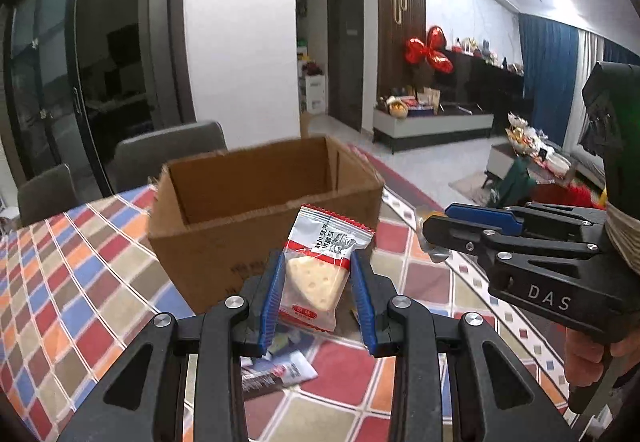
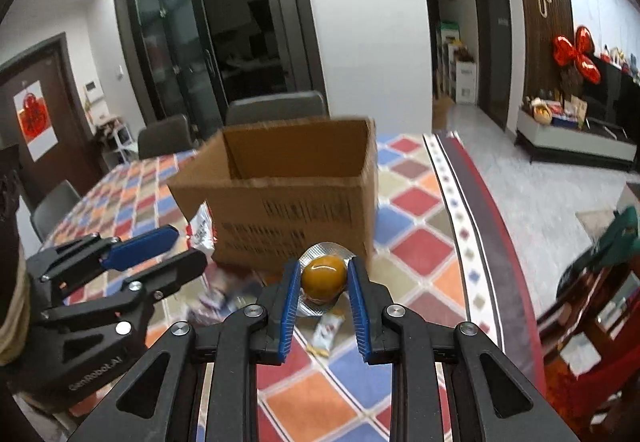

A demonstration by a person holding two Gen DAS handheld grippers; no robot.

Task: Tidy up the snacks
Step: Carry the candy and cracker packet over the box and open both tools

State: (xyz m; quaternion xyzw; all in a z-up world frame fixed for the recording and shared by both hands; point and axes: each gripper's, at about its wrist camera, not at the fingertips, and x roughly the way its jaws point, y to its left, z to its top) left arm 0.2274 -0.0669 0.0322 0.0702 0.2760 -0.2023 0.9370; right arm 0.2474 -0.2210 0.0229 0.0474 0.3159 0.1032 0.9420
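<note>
On the table (image 1: 72, 254), spread with a cloth of bright diamond checks, an open cardboard box (image 1: 256, 202) stood as the plain destination for the snacks, its top open and its inside brown and apparently bare from these angles. The left claw (image 1: 316, 282) was clamped on a cheese-wedge snack (image 1: 316, 274), a pale, hole-dotted triangle sealed in a clear and white crinkly wrapper with a red serrated edge; the ribbed blue pads pressed its two sides, holding it upright and clear of the table, just before the box's near wall. The right claw (image 2: 323, 278) was clamped on a round amber snack (image 2: 323, 274), a glossy domed piece seated in a silvery foil blister, gripped across its widest part so the smooth dome would not slip. Both pieces seemed to be held high for a drop over the box rim.

Loose packets (image 2: 328, 334) lay on the cloth below the claws, and a red and silver bag (image 2: 200, 234) leaned beside the box's left corner, so sorting looked far from finished. The box's corrugated rim was ragged and printed on its front face.
</note>
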